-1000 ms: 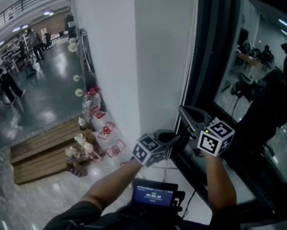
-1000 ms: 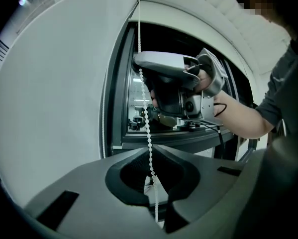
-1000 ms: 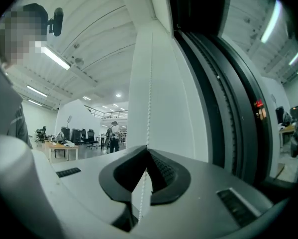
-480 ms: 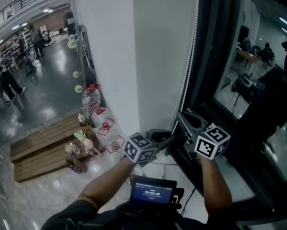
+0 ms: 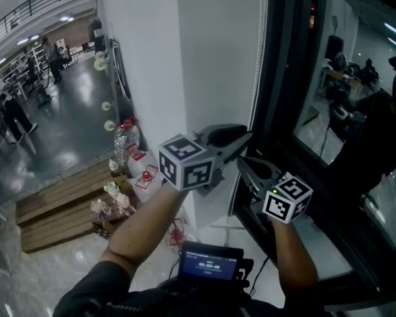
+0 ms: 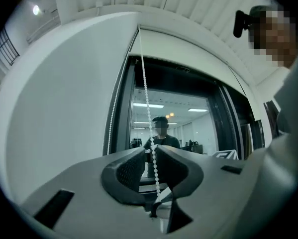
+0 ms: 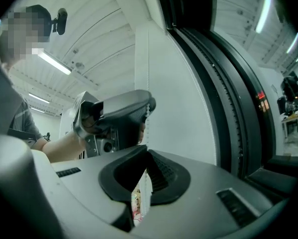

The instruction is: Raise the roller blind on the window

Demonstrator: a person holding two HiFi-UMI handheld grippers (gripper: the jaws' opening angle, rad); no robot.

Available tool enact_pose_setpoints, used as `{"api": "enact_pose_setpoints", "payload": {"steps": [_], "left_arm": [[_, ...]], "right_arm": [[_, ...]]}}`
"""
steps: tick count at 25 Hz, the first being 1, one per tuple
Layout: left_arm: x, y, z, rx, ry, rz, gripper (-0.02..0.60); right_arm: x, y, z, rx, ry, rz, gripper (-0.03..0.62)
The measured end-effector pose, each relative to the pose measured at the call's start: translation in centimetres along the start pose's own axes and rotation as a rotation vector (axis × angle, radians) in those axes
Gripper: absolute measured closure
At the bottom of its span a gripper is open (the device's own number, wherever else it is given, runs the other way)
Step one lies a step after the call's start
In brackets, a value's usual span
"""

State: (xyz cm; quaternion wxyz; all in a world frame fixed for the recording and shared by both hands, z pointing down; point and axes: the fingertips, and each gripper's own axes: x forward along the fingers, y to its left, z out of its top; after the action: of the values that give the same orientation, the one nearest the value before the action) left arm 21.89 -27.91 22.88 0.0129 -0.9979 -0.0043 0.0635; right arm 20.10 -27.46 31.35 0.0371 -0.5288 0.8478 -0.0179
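White bead chain (image 6: 147, 103) | left hand-held gripper (image 6: 149, 154) just opened around it | right hand-held gripper (image 7: 147, 156) pinching it

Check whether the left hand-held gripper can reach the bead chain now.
Likely yes: the bead chain hangs between the jaws of the left hand-held gripper, which have just been opening; nothing blocks it.

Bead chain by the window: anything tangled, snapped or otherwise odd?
Nothing stands out. The bead chain hangs straight and unbroken beside the window frame. It runs between the left hand-held gripper's jaws, which have just been opening, and the right hand-held gripper is shut on it lower down.
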Motion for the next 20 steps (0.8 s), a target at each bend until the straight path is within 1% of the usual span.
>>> {"api": "enact_pose_setpoints", "payload": {"steps": [1, 2, 3, 6, 8, 10, 12, 17, 20], "left_arm": [[0.4, -0.1, 0.1, 0.005, 0.006, -0.011, 0.502], [0.7, -0.1, 0.1, 0.011, 0.007, -0.020, 0.549], [0.8, -0.1, 0.0, 0.015, -0.001, -0.023, 0.568], [0.3, 0.0, -0.4, 0.013, -0.058, -0.001, 0.571], [0.3, -0.3, -0.7, 0.026, -0.068, -0.002, 0.571], [0.5, -0.4, -1.5, 0.049, -0.046, -0.001, 0.571], [0.2, -0.3, -3.0, 0.050, -0.021, 0.006, 0.571], [-0.3, -0.1, -6.5, 0.003, 0.028, 0.007, 0.571], [-0.4, 0.0, -8.2, -0.022, 0.052, 0.010, 0.571]], "right_arm": [[0.1, 0.1, 0.1, -0.004, 0.002, -0.001, 0.594], [0.1, 0.2, 0.1, -0.003, 0.004, -0.007, 0.595], [0.1, 0.1, 0.0, 0.001, 0.005, -0.012, 0.595], [-0.1, 0.1, -0.5, 0.021, 0.003, -0.004, 0.595], [-0.2, 0.2, -0.7, 0.015, 0.017, -0.003, 0.595], [0.1, 0.0, -1.4, 0.016, 0.037, -0.008, 0.594], [0.4, -0.3, -3.0, 0.027, 0.058, -0.002, 0.595], [0.7, -0.1, -6.2, 0.073, 0.133, -0.013, 0.594], [0.8, -0.2, -7.8, 0.107, 0.157, -0.020, 0.594]]}}
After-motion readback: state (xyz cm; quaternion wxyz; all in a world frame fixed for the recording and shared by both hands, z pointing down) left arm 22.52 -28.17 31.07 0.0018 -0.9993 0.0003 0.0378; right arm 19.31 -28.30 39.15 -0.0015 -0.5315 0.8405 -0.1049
